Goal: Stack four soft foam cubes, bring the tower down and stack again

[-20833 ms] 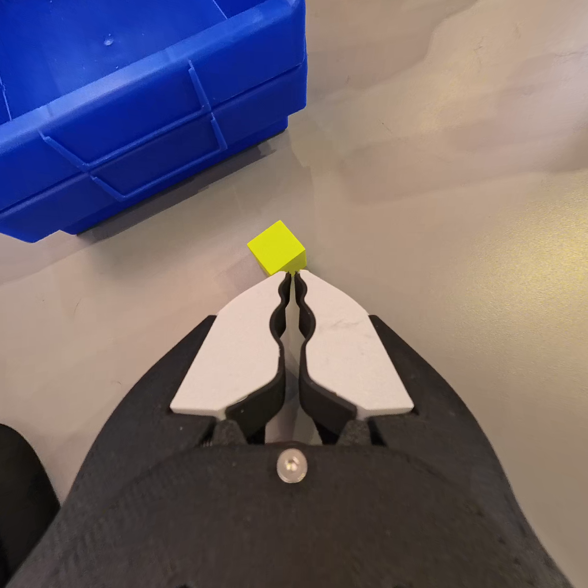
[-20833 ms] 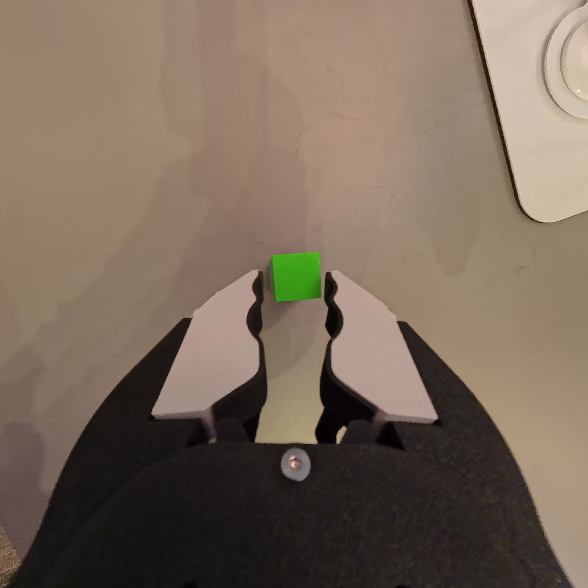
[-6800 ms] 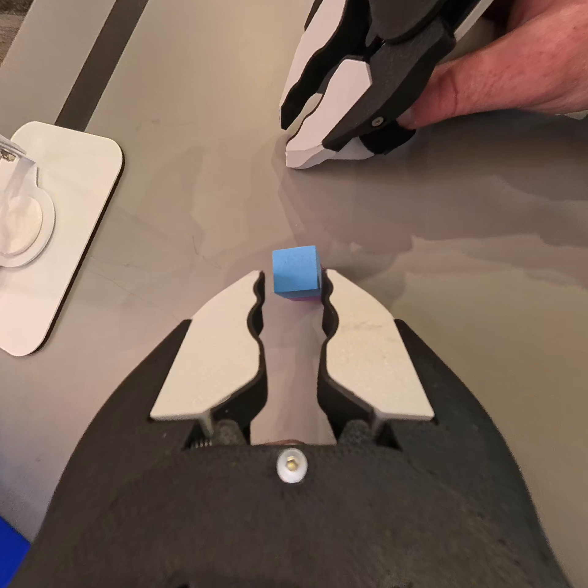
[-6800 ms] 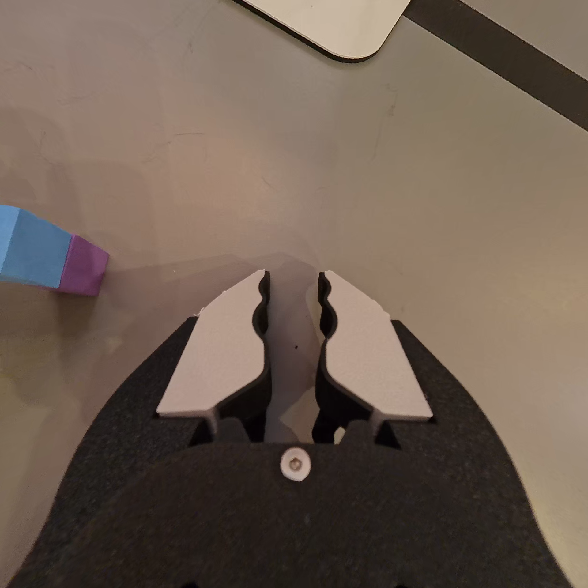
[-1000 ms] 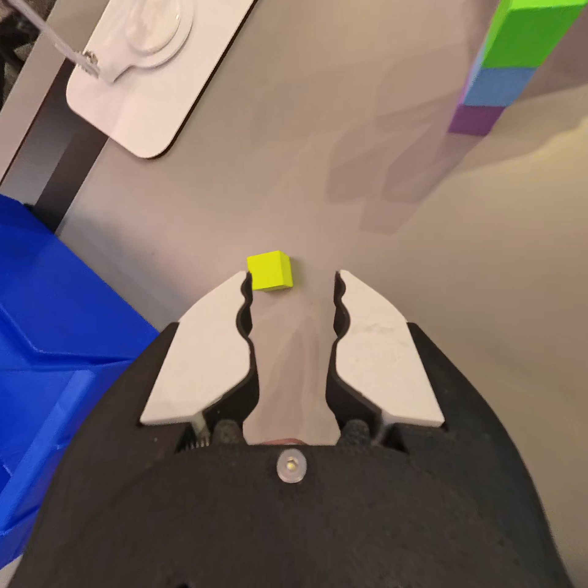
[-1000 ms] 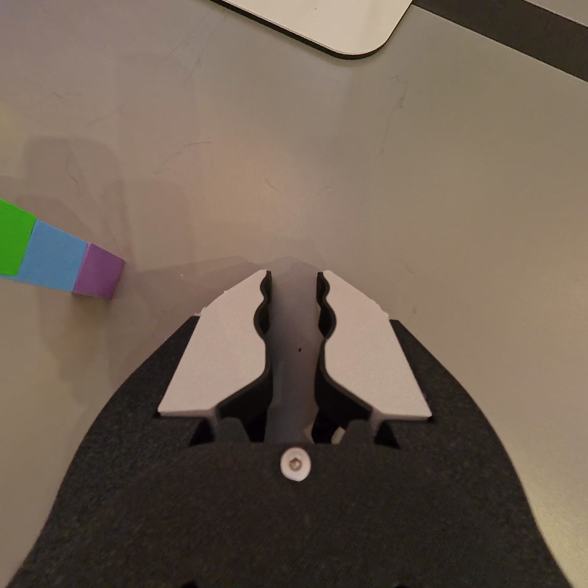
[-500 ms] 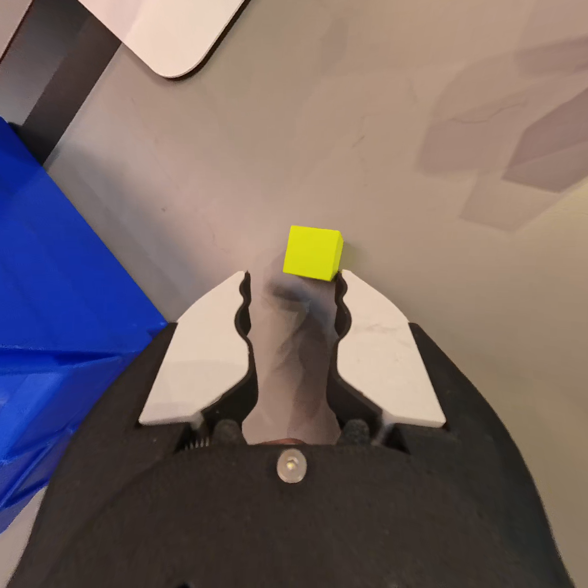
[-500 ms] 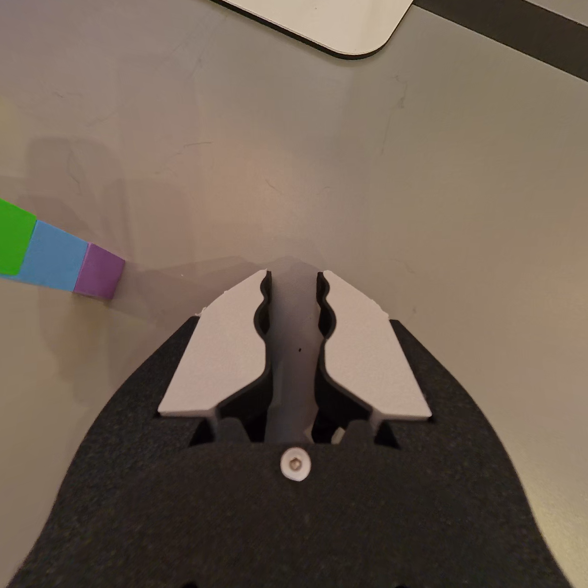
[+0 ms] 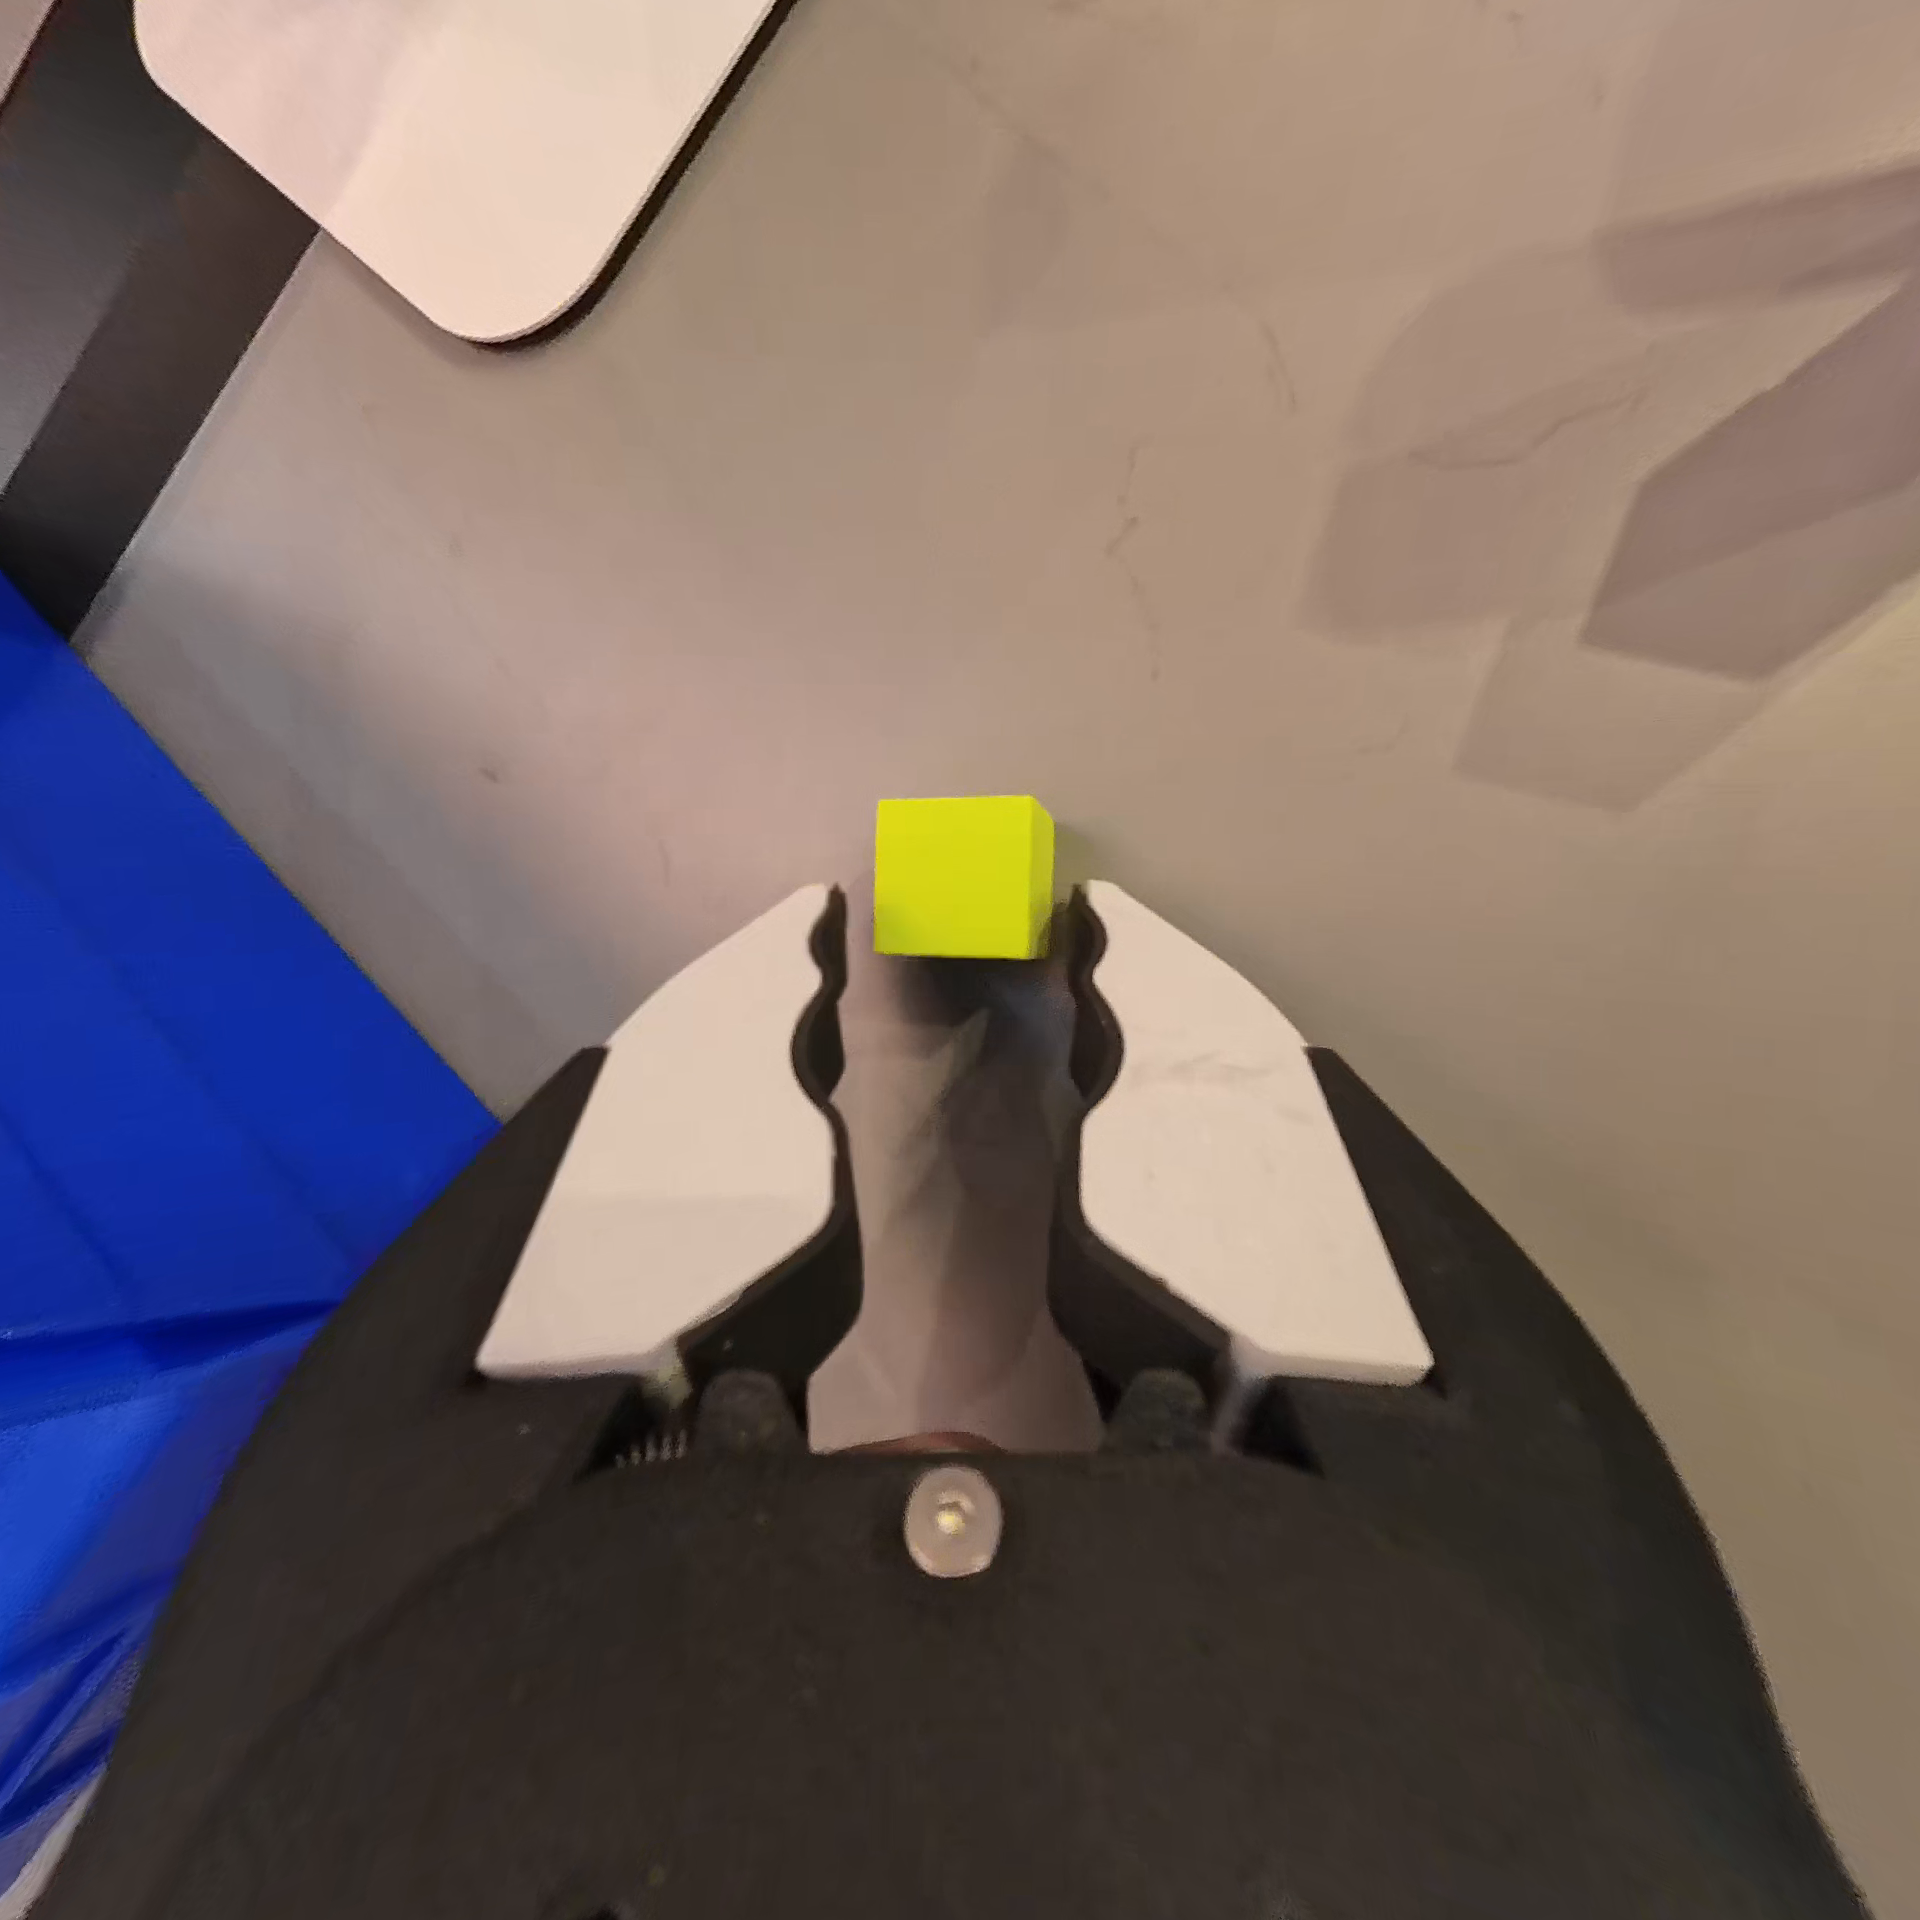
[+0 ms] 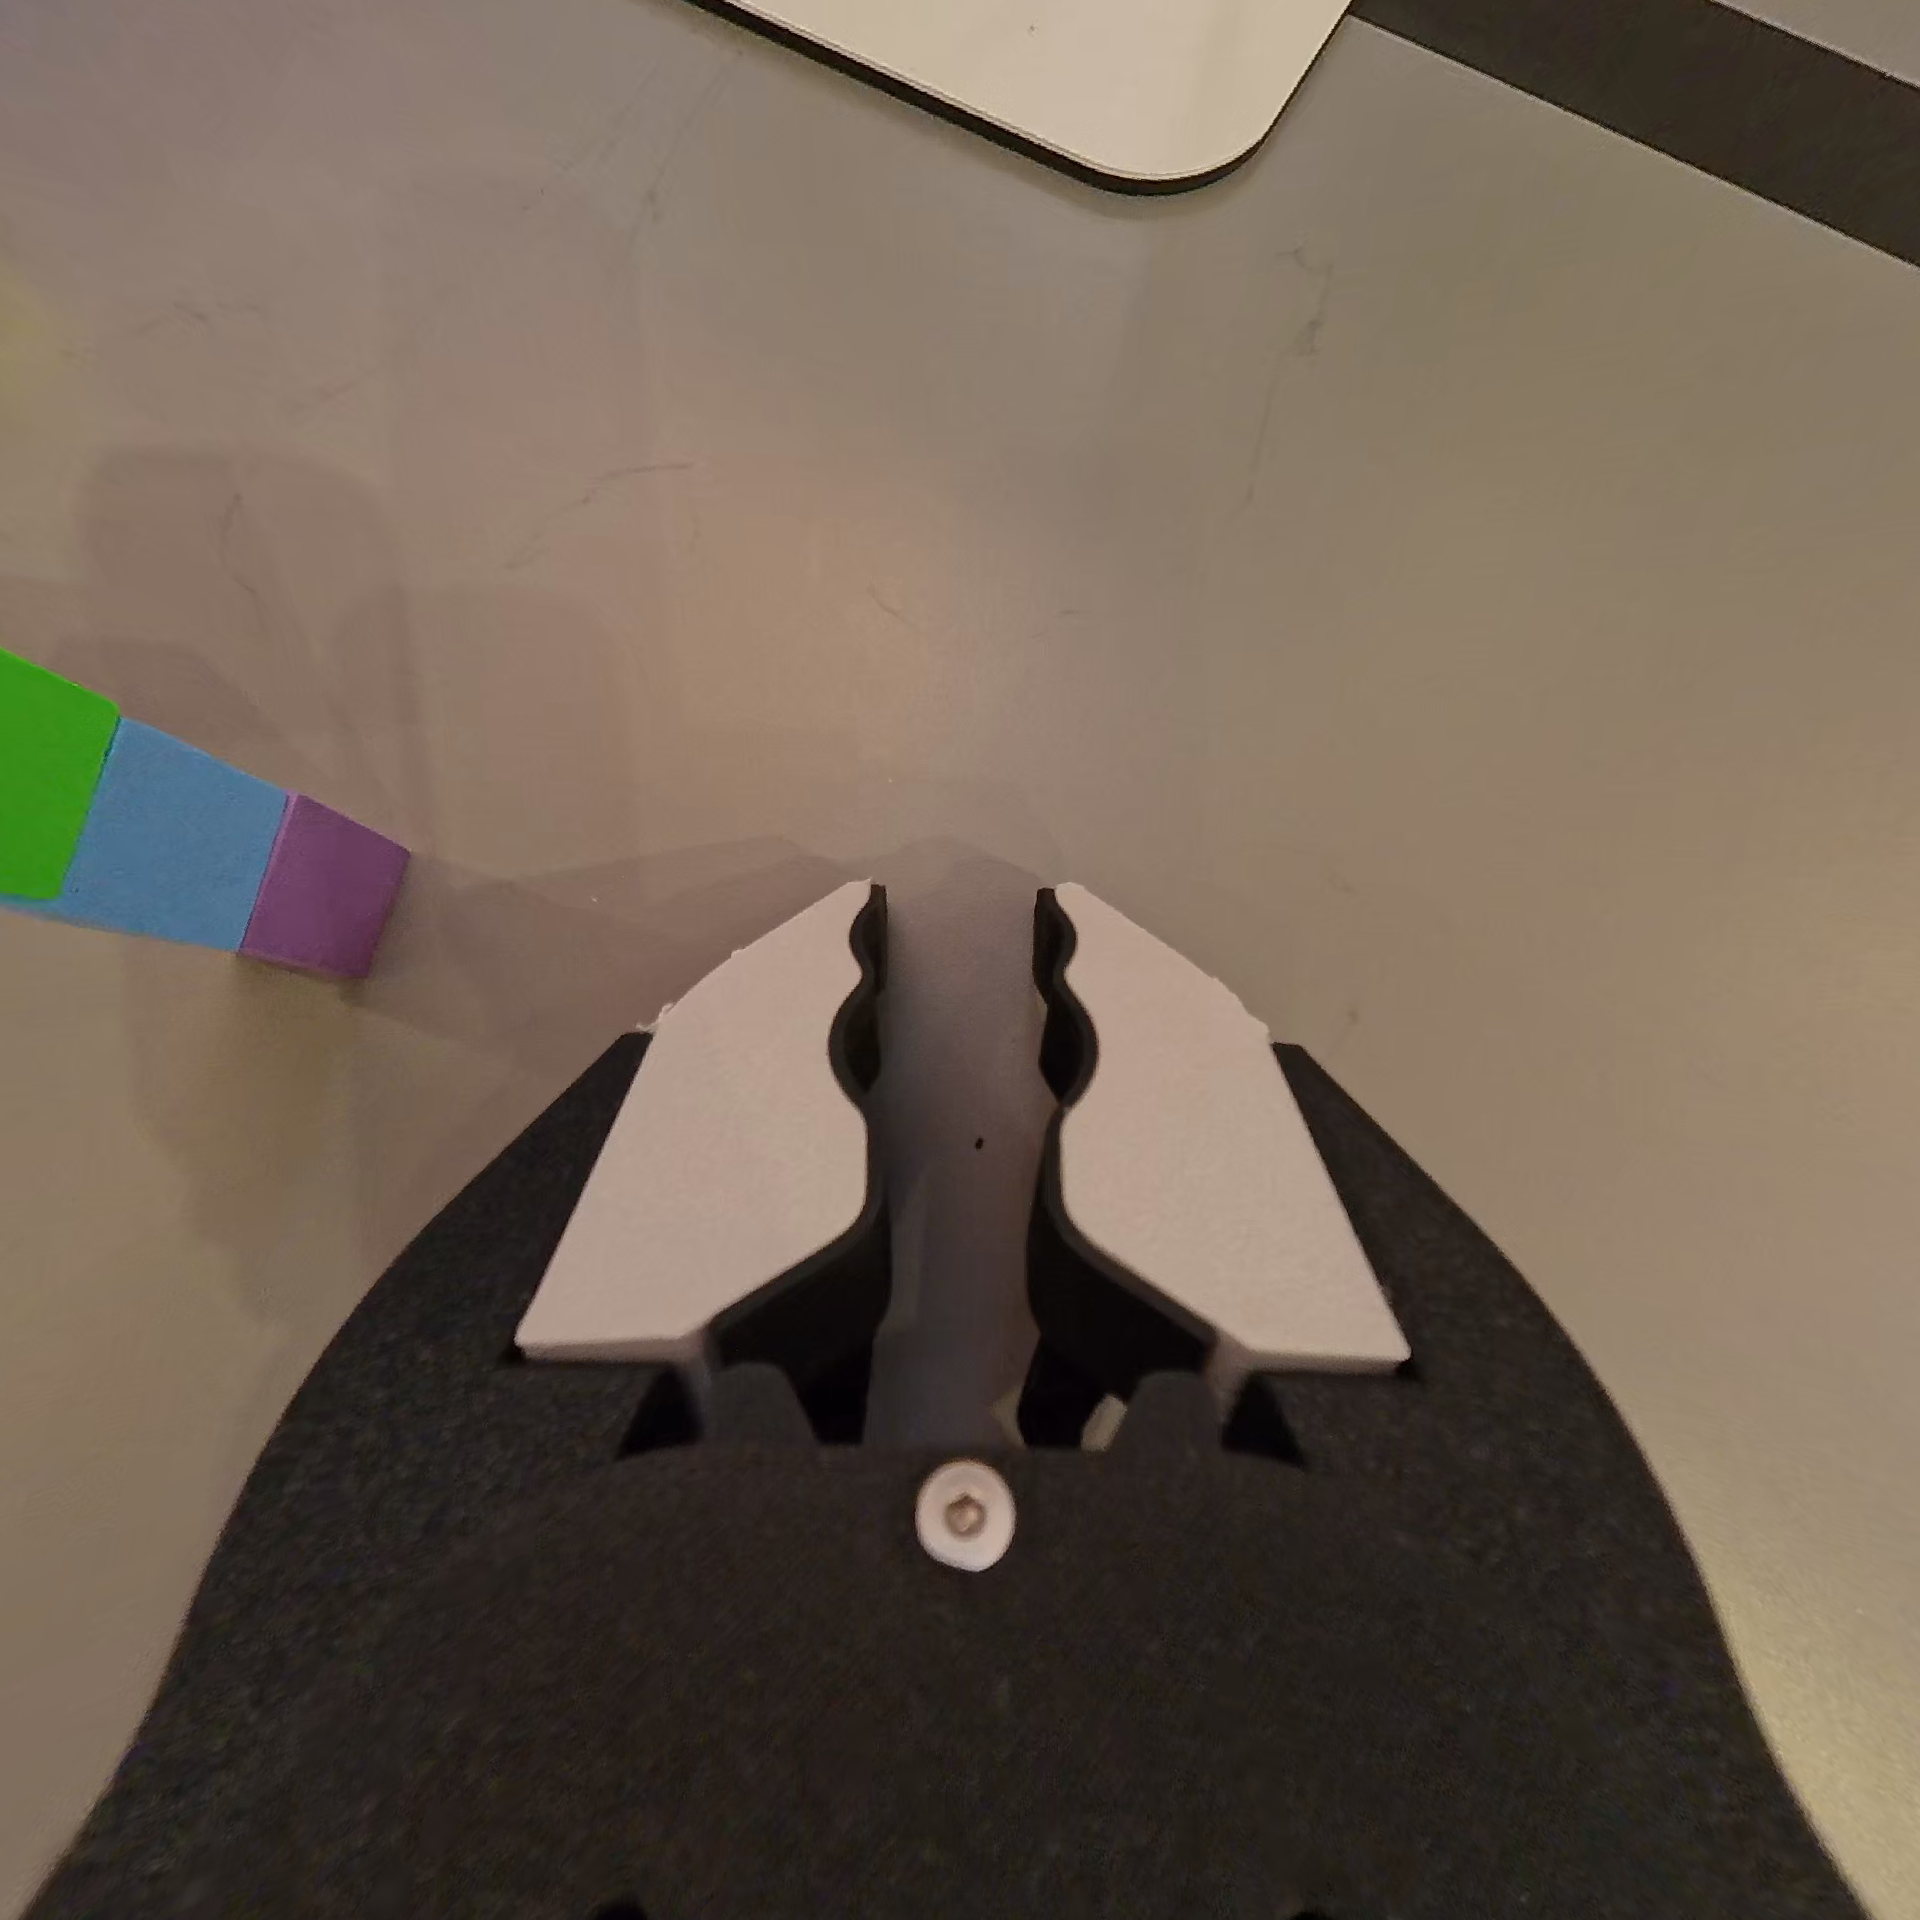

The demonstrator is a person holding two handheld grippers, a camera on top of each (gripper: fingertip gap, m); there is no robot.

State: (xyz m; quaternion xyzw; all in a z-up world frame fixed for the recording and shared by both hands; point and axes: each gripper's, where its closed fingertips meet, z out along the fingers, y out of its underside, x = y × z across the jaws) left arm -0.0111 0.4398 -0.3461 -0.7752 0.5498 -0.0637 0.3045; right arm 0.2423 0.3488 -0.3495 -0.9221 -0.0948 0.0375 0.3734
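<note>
In the left wrist view a yellow foam cube (image 9: 961,875) rests on the grey table between the tips of my left gripper (image 9: 956,914). The jaws stand a little wider than the cube. A thin gap shows at the left pad, so the cube is not gripped. In the right wrist view my right gripper (image 10: 956,904) is open and empty over bare table. To its left stands a tower with a purple cube (image 10: 322,888) at the bottom, a blue cube (image 10: 177,831) on it and a green cube (image 10: 42,779) on top, cut off by the frame edge.
A blue plastic bin (image 9: 156,1039) sits close on the left of my left gripper. A white board (image 9: 447,135) lies at the far left; it also shows in the right wrist view (image 10: 1091,73), beside a dark strip (image 10: 1662,114) on the table. The grippers' ends are close to 25 cm from one another.
My left gripper has moved forward so the yellow cube now sits between its fingertips, and its jaws have narrowed around it. My right gripper and the tower have not moved.
</note>
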